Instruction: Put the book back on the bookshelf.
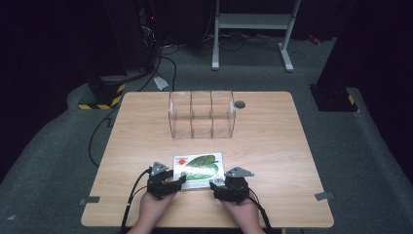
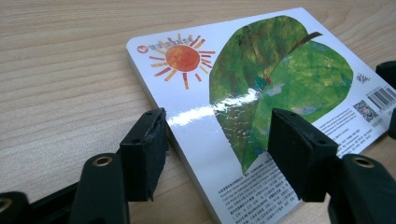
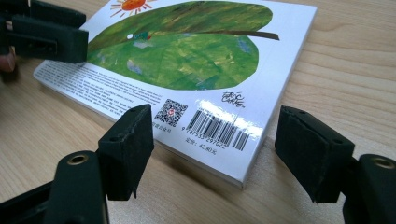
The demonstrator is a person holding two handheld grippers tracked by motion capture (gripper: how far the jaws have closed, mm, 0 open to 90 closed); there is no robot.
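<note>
A picture book with a green leaf and an orange sun on its white cover lies flat near the table's front edge. My left gripper is at the book's near left corner. Its jaws stand open, one beside the book's edge and one over the cover, not pressing on it. My right gripper is at the near right corner, by the barcode. Its open jaws straddle that corner of the book with gaps on both sides. A hand holds each gripper from below.
A clear three-compartment box stands at the back middle of the wooden table, with a small grey disc beside it. Black cables trail off the table's left side. White frame legs stand on the floor behind.
</note>
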